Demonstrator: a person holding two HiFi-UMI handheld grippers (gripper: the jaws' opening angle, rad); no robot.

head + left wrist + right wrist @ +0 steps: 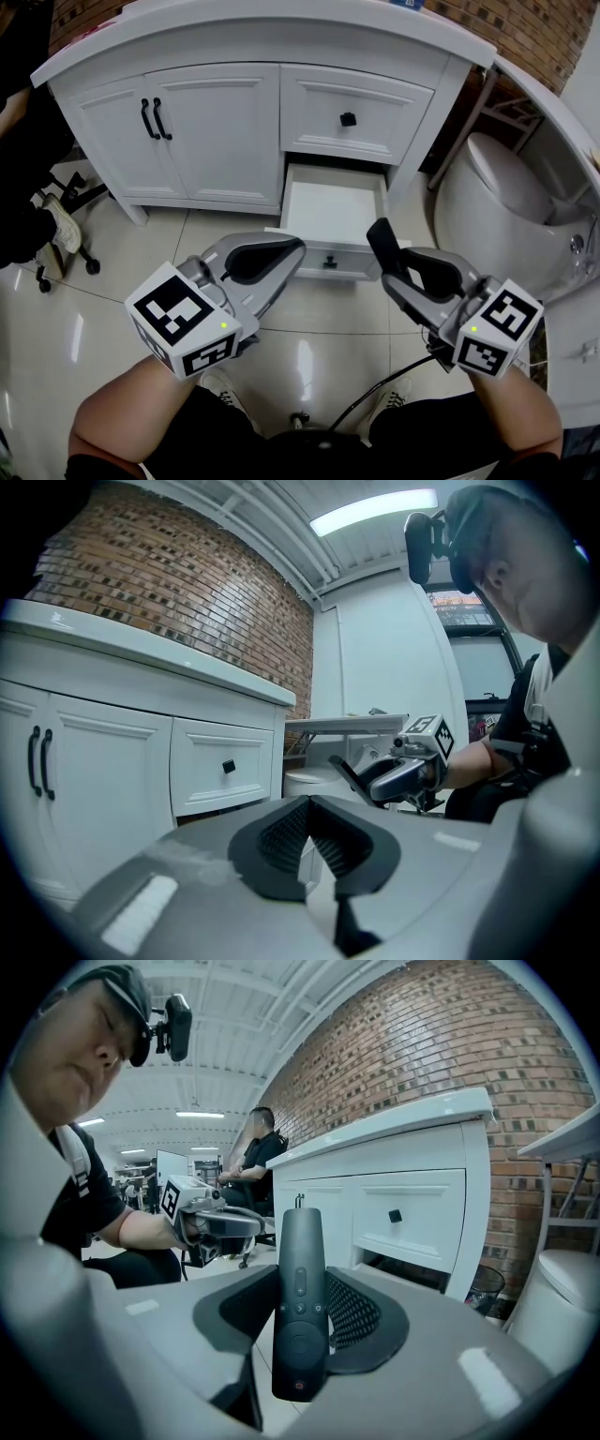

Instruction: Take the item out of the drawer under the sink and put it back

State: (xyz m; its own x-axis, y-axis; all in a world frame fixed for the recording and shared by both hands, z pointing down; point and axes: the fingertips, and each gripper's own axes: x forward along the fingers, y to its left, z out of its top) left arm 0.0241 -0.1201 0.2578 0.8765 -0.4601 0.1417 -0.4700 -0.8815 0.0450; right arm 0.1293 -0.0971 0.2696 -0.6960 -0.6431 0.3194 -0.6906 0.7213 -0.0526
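Under the white vanity (216,131) the lower drawer (330,202) stands pulled out, and its white inside shows nothing in it. A black remote control (300,1302) is the item. My right gripper (302,1283) is shut on it, with its ribbed pads on either side. In the head view the remote (382,246) sticks up from the right gripper (398,267) just in front of the drawer's right corner. My left gripper (281,255) hovers at the drawer's left front corner, shut and holding nothing. Its pads (281,836) meet at the tip.
The upper drawer with a black knob (348,119) is closed, as are the two cabinet doors (155,120). A white toilet (497,187) stands at the right. An office chair and a person's foot (56,225) are at the left. Glossy floor tiles (309,352) lie below.
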